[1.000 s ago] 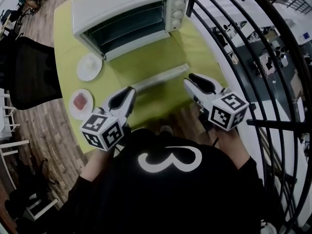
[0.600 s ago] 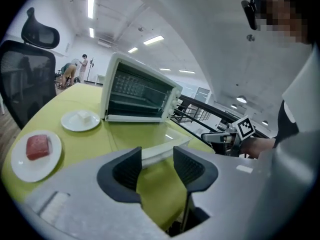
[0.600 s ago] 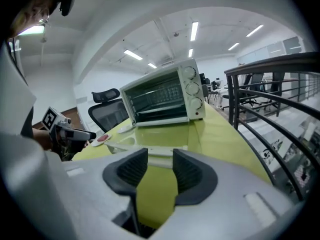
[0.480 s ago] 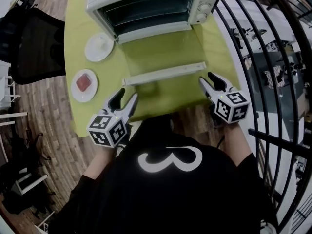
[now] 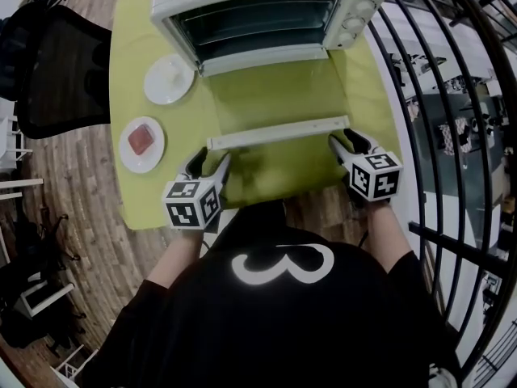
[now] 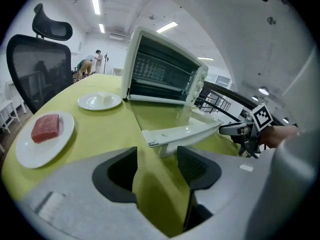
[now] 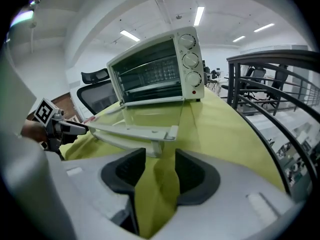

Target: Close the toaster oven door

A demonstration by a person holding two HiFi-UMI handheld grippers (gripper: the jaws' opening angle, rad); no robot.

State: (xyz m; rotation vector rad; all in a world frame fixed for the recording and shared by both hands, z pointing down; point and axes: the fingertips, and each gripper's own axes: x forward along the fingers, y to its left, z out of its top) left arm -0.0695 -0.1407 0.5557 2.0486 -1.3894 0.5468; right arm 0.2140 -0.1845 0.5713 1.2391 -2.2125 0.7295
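Observation:
The white toaster oven stands at the far side of the green table, its glass door folded down flat toward me. The door's white handle bar runs across its near edge. My left gripper sits just before the bar's left end, and my right gripper at its right end. The jaws of both have just been opening and stand open with only tablecloth showing between them. In the gripper views, the left gripper and the right gripper each see the oven behind the bar.
A plate with a red slab and a plate with a white piece lie left of the door. A black office chair stands left of the table. Black railing bars curve along the right side.
Both grippers came down and forward to the ends of the door handle. Their jaws spread from nearly shut to open. The door still lies flat.

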